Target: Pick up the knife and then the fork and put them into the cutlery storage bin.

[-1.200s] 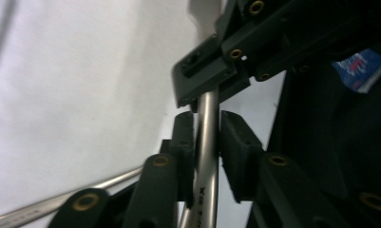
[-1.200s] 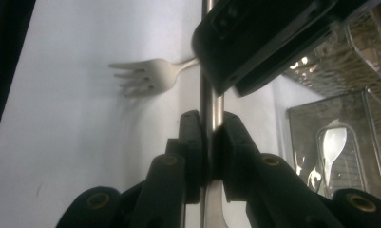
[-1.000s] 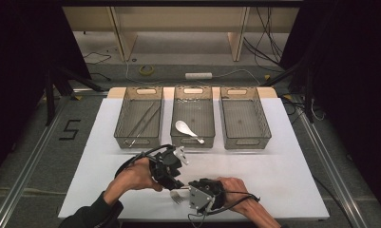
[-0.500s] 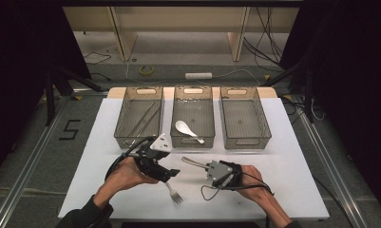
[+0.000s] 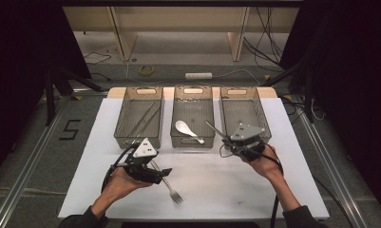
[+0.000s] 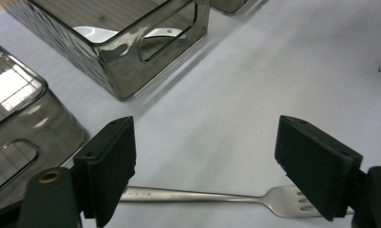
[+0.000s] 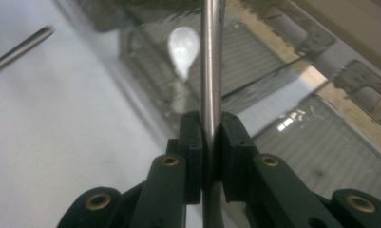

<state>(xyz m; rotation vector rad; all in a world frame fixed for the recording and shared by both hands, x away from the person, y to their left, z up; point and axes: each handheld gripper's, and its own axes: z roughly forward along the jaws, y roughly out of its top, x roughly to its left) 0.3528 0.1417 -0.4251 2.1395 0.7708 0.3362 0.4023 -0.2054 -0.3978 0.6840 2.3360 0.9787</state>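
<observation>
Below my left gripper (image 6: 202, 180), jaws apart: fork (image 6: 216, 195) lying crosswise. Right gripper (image 7: 210, 137) clamps metal utensil (image 7: 211, 57).

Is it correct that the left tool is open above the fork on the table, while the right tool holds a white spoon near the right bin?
Not quite. The right tool is shut on a thin metal utensil, as the right gripper view shows. The white spoon lies in the middle bin. The rest holds: the left tool is open above the fork.
</observation>
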